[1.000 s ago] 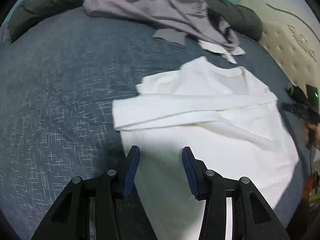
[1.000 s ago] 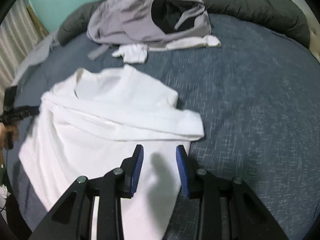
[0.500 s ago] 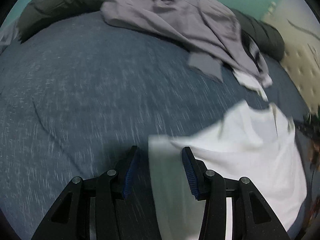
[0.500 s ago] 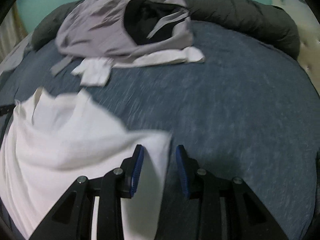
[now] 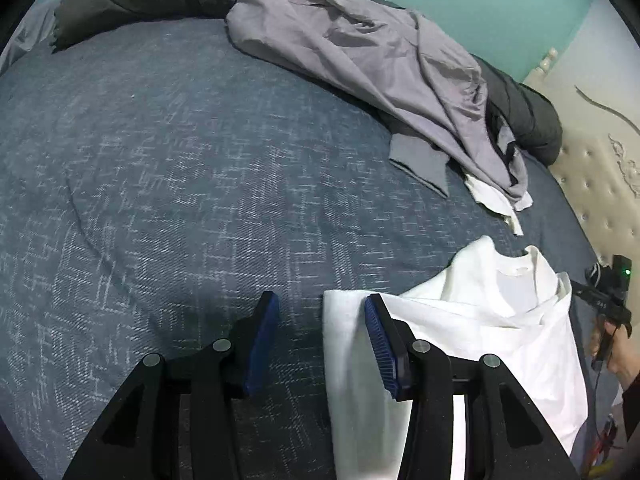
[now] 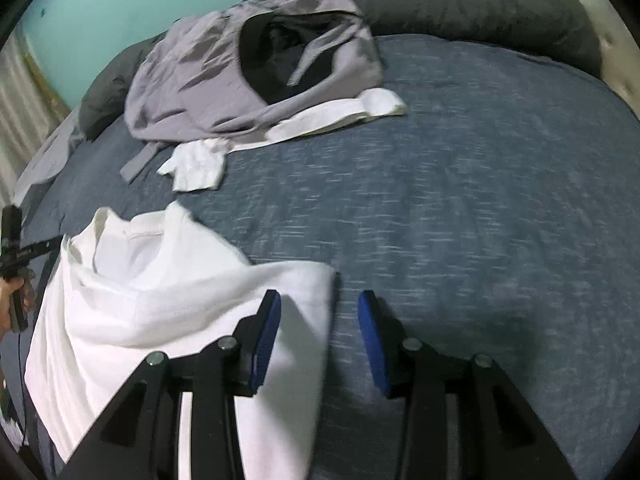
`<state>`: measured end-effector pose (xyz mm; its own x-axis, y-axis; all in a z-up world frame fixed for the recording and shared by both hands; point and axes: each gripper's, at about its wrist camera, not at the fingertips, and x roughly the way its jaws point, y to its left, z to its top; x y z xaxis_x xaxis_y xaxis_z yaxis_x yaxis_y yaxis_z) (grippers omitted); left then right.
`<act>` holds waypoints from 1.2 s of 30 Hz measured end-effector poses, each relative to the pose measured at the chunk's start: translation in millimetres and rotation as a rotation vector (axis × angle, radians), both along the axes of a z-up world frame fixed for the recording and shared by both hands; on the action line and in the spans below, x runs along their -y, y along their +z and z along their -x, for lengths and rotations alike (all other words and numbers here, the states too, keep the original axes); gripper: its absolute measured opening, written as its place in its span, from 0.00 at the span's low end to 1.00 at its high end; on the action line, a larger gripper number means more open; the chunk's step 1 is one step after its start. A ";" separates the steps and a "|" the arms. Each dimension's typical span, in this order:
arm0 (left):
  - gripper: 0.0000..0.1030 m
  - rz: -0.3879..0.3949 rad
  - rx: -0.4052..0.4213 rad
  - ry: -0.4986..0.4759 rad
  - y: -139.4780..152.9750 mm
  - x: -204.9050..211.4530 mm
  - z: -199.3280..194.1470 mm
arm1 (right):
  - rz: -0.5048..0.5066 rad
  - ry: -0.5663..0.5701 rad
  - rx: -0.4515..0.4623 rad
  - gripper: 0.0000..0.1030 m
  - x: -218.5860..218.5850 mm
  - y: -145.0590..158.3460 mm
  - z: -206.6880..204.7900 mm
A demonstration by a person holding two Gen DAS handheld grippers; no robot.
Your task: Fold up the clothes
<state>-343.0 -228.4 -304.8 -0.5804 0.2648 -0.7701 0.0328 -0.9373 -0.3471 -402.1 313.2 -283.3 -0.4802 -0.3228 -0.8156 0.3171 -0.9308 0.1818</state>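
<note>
A white T-shirt (image 5: 480, 320) lies on the blue bed cover (image 5: 160, 160), collar away from me, its sides folded in. My left gripper (image 5: 322, 344) hangs open low over the shirt's left edge, and that edge lies between the blue pads without being pinched. In the right wrist view the same shirt (image 6: 160, 300) fills the lower left. My right gripper (image 6: 318, 340) is over its right edge with jaws opening, the cloth's border lying loose between them. Each view shows the other gripper in a hand at the shirt's far side.
A heap of grey clothes (image 5: 380, 52) with white pieces (image 6: 196, 168) under it lies at the back of the bed. A dark rolled duvet (image 6: 480, 0) runs along the far edge. A padded cream headboard (image 5: 592, 160) stands to the right.
Both grippers have shifted outward from over the shirt's body to its side edges, the left to the left edge, the right to the right edge. The right jaws stand wider than before.
</note>
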 end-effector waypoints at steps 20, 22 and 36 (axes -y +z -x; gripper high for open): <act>0.04 -0.023 -0.139 0.001 50.0 12.3 -23.9 | 0.081 -0.080 -0.172 0.03 -30.6 48.8 -12.9; 0.04 -0.031 -0.139 0.010 53.4 14.4 -19.2 | 0.091 -0.112 -0.174 0.03 -38.0 54.0 -8.1; 0.06 0.001 0.032 0.054 -2.5 -1.1 24.8 | -0.040 -0.173 -0.051 0.04 -18.2 8.1 28.4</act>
